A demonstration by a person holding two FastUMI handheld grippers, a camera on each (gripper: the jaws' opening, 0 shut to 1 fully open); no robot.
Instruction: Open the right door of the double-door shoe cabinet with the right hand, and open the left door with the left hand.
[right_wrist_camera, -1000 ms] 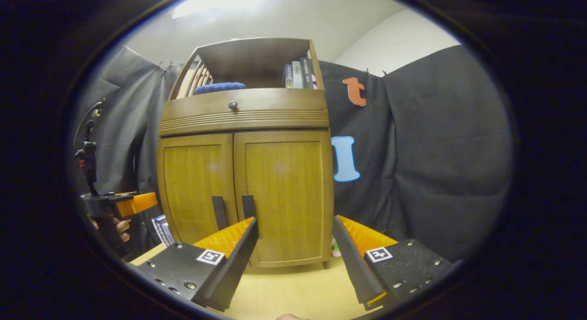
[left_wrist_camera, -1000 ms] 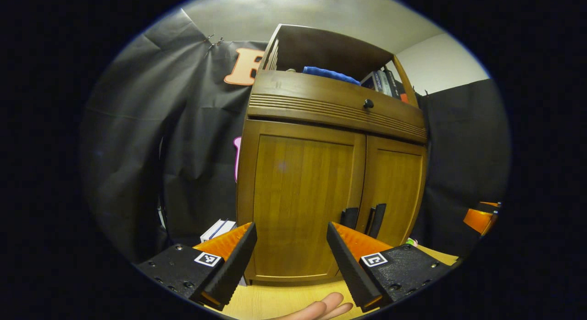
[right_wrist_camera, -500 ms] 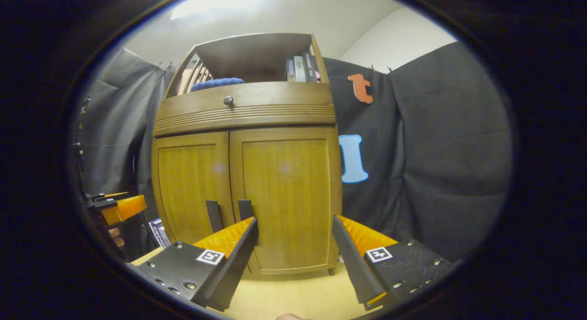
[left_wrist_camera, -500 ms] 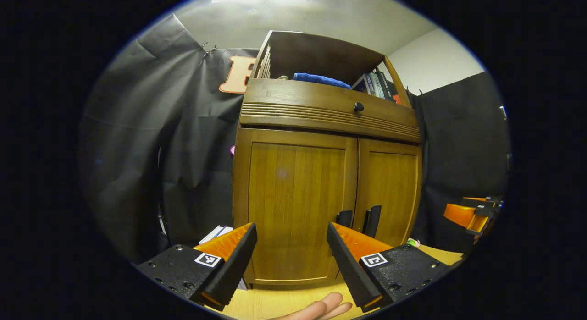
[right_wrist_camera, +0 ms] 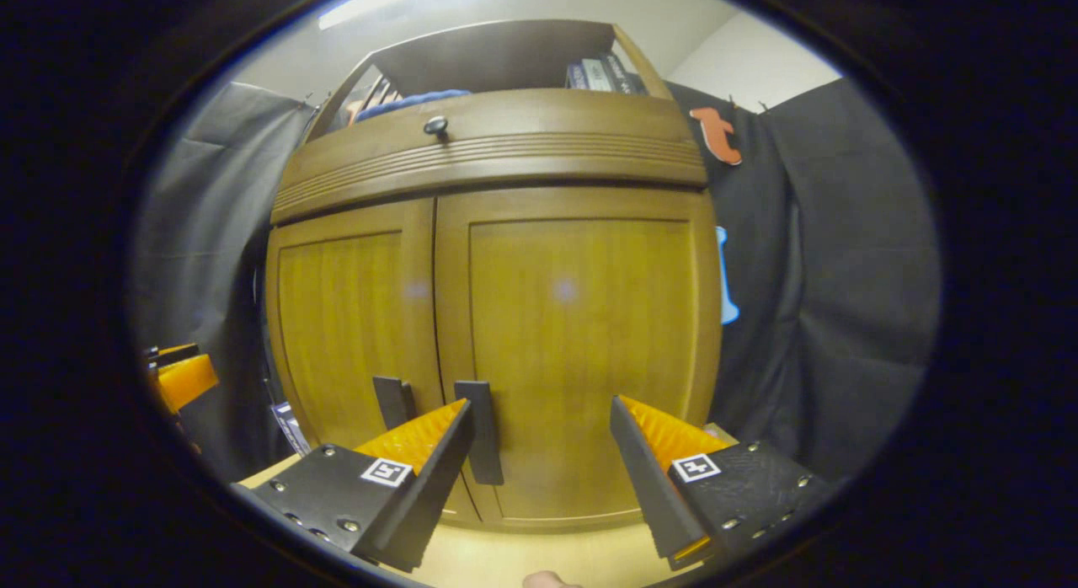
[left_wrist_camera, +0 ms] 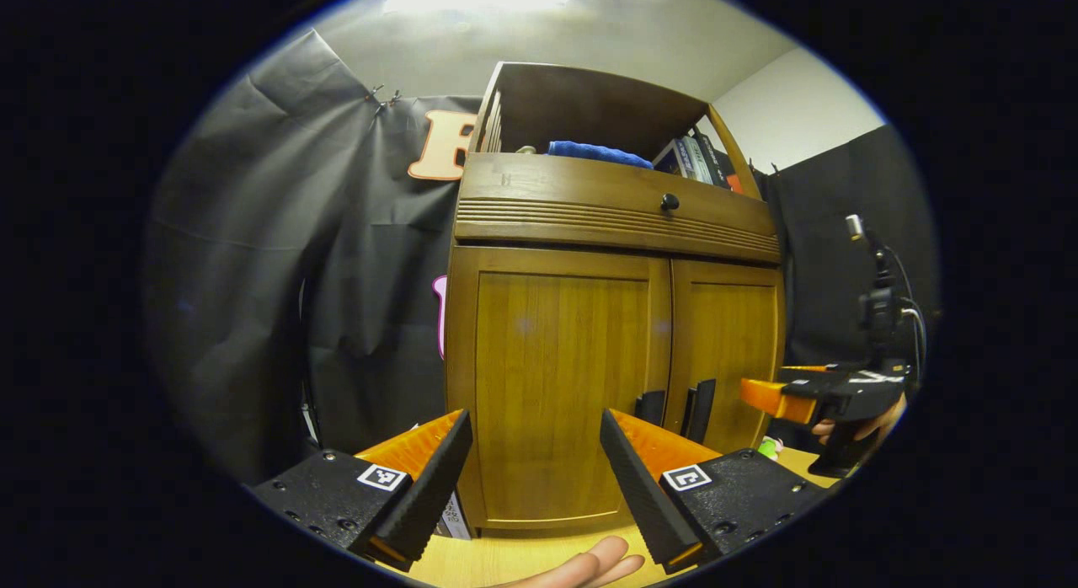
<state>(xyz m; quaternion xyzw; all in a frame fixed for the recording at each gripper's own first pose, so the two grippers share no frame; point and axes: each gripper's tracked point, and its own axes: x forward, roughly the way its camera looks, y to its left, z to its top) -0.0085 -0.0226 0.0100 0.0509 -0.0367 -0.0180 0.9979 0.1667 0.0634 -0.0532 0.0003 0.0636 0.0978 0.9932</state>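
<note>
Closer now, the right gripper [right_wrist_camera: 539, 453] has moved up to the cabinet [right_wrist_camera: 497, 318], fingers spread, near the right handle [right_wrist_camera: 484, 432]. Left gripper [left_wrist_camera: 535, 462] hangs wide apart too. Both doors are closed.

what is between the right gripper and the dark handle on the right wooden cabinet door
Nothing visible. The open right gripper faces the closed right wooden door, and its dark vertical handle sits just beside one finger with open air between.

Both doors are closed, and open air lies between each claw and the cabinet [right_wrist_camera: 505, 302]. The right claw [right_wrist_camera: 539, 453] faces the right handle [right_wrist_camera: 484, 432] with a clear path. Books [left_wrist_camera: 450, 516] lean by the cabinet's left foot on the counter [left_wrist_camera: 505, 554].
</note>
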